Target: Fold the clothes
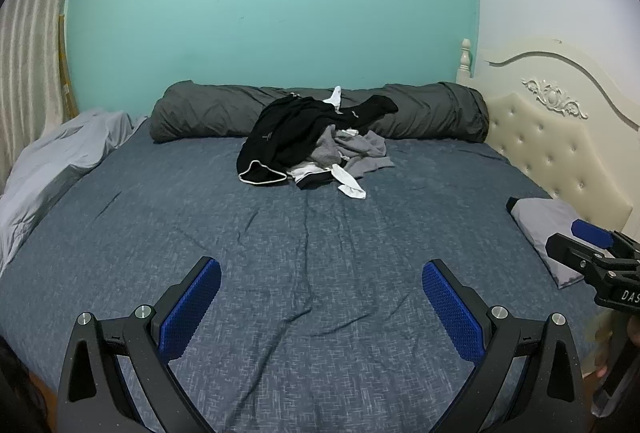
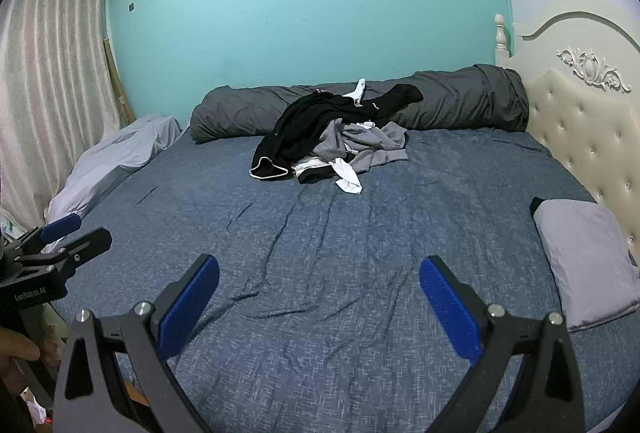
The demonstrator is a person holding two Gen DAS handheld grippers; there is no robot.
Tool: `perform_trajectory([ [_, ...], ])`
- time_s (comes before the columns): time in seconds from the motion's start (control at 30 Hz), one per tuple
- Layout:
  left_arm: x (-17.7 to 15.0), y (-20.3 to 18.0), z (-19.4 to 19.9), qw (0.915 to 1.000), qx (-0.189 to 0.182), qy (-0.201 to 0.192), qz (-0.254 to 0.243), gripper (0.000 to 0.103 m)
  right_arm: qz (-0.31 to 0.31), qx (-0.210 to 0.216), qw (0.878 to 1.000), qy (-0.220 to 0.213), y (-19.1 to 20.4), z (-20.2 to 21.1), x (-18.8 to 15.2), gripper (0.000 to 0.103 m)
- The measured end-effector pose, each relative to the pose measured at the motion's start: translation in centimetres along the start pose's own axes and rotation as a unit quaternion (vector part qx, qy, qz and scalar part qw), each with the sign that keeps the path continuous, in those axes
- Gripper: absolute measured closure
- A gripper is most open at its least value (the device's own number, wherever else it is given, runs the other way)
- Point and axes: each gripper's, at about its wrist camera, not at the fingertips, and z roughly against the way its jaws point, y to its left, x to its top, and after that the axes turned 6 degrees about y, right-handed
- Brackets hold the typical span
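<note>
A heap of clothes [image 1: 316,143] [image 2: 332,141] lies at the far middle of the bed: black garments with white piping, a grey top, white socks. A folded light-grey garment [image 1: 548,233] [image 2: 584,261] rests at the right, by the headboard. My left gripper [image 1: 320,281] hovers open over the near part of the blue sheet, nothing between its blue pads. My right gripper [image 2: 320,277] is open too, empty, at a similar height. Each gripper shows at the edge of the other's view, the right gripper [image 1: 592,245] at right and the left gripper [image 2: 64,233] at left.
A rolled dark-grey duvet [image 1: 320,111] lies along the teal wall behind the heap. A pale-grey bundle of bedding [image 1: 60,161] sits at the left edge. The cream tufted headboard [image 1: 560,145] bounds the right side. Curtains [image 2: 52,53] hang at left. Wrinkled blue sheet [image 1: 300,233] spans the middle.
</note>
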Motion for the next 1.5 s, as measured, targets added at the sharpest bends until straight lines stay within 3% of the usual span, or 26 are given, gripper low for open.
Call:
perform_trajectory([
  [1.5, 0.04, -0.65, 0.63, 0.9999, 0.009, -0.004, -0.007, 0.000, 0.000, 0.000, 1.000, 0.001, -0.55, 0.38, 0.23, 0.002],
])
